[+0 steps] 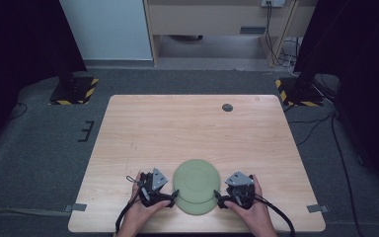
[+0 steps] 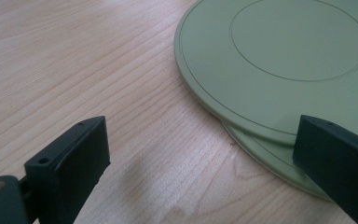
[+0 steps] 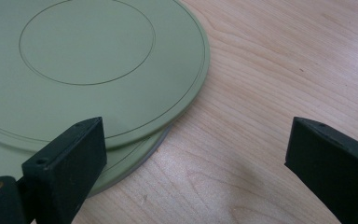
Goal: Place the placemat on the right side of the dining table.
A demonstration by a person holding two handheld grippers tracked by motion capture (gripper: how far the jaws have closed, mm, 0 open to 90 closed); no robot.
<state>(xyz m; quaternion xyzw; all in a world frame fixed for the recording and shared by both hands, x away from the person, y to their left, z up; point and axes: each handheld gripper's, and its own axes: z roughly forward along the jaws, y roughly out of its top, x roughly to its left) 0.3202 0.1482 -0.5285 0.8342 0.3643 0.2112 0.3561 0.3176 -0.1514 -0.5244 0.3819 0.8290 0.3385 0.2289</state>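
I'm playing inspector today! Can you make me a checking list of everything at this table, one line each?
Surface: light wooden table, bare but for the plates.
Job's things: two green plates, stacked, top one shifted off the lower.
Clutter: nothing seen.
Grippers: left gripper and right gripper, both open, flanking the plates.
Cables: black cable trailing from each gripper; more on the floor.
Surroundings: grey carpet, striped stand bases.

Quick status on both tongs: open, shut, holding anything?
Left tongs: open, empty, beside the two stacked pale green round plates.
Right tongs: open, empty.
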